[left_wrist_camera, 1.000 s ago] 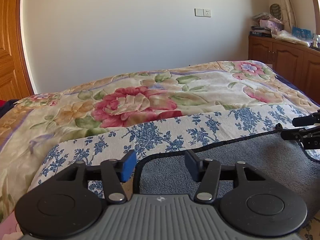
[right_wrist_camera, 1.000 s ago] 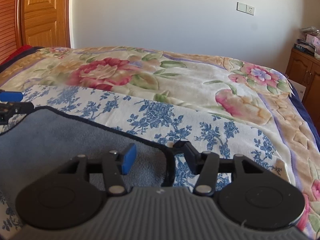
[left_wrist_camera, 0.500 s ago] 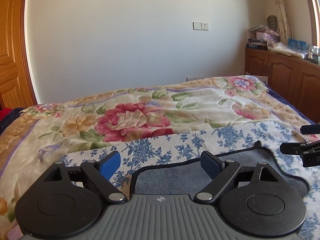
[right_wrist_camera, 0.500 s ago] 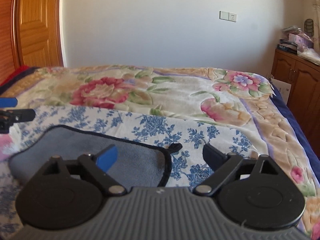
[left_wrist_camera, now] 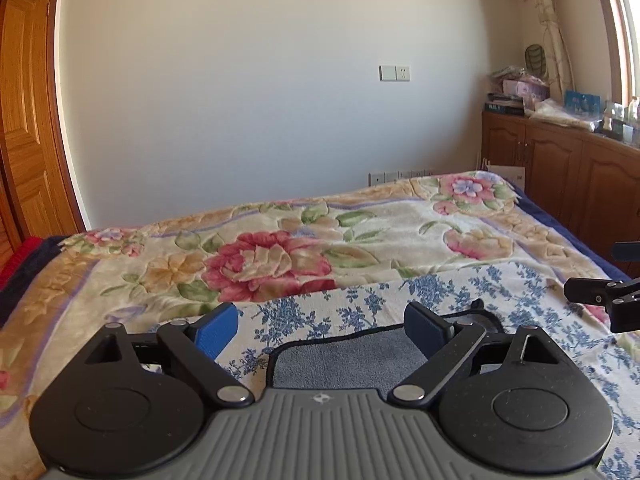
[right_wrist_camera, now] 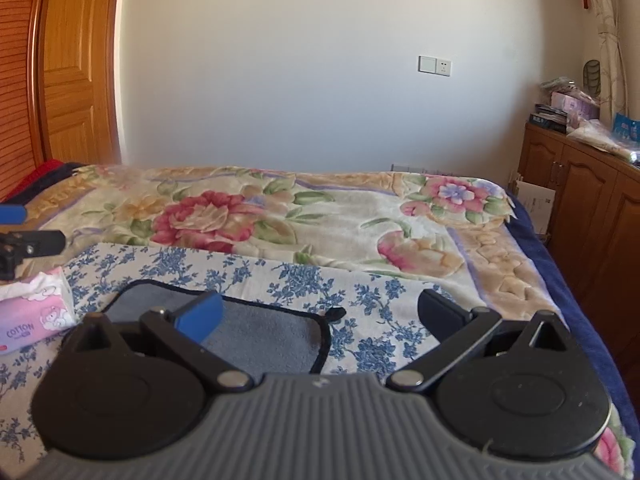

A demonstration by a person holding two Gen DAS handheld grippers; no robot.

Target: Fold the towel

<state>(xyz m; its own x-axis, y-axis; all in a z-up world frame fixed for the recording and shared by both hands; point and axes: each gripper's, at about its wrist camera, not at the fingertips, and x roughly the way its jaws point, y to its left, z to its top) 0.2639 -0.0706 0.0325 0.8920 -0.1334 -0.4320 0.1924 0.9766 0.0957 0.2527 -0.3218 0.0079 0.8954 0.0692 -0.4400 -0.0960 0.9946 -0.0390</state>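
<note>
A grey towel (left_wrist_camera: 352,360) with a black hem lies folded on a blue-flowered white cloth (left_wrist_camera: 360,304) on the bed. It also shows in the right wrist view (right_wrist_camera: 264,336), with a small black loop at its far right corner. My left gripper (left_wrist_camera: 322,330) is open and empty, raised above the towel's near left part. My right gripper (right_wrist_camera: 320,314) is open and empty, above the towel's right edge. Each gripper's fingers show at the edge of the other's view.
A floral blanket (left_wrist_camera: 320,240) covers the bed. A pink tissue pack (right_wrist_camera: 34,312) lies left of the towel. Wooden cabinets (left_wrist_camera: 560,168) with clutter on top stand at the right. A wooden door (right_wrist_camera: 68,64) is at the left.
Both grippers opened wide, let go of the towel's edge and rose and drew back. The towel now lies flat and folded on the flowered cloth.
</note>
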